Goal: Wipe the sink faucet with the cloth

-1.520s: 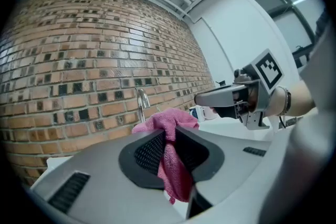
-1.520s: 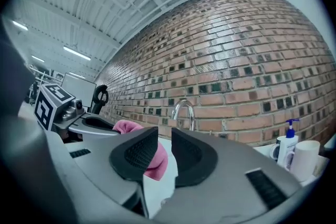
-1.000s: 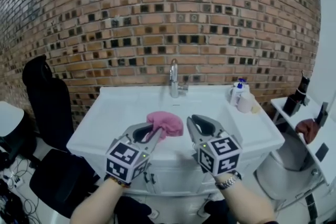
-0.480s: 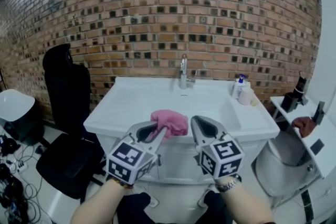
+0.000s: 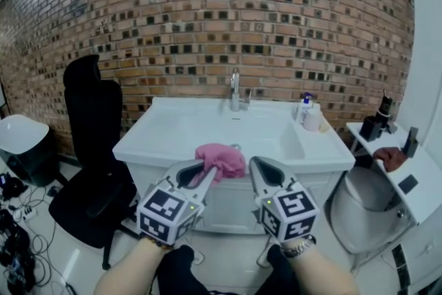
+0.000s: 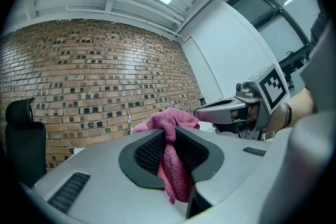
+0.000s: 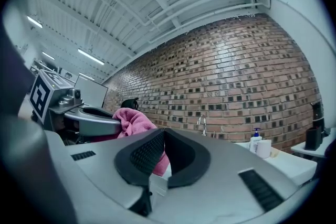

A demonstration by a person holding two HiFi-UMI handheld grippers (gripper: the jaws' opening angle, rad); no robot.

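A pink cloth is seen pinched between the narrow-set jaws of the left tool, with a bunched fold standing out past the tips and a tail hanging below them. The right tool, held just to its right, is shown with its jaws just drawn fully together and nothing caught between them. The chrome faucet is found well ahead of both tools, at the back edge of the white sink and against the brick wall. A soap pump bottle is stood beyond the right tool, beside the faucet, and a black office chair is placed off to the left tool's left. No wiping is judged to have begun: the cloth is well apart from the faucet, so the step in hand is taken to be carrying it there. This would be done best with the pinch held firm and the bunched fold led forward over the basin, so that fabric and not the tool's hard tips is laid on the metal. The spout is best rubbed from its top down to its base, under light pressure, so that the cloth is not dragged out of the jaws. The empty right tool is best held clear of the soap bottle, which could be tipped.
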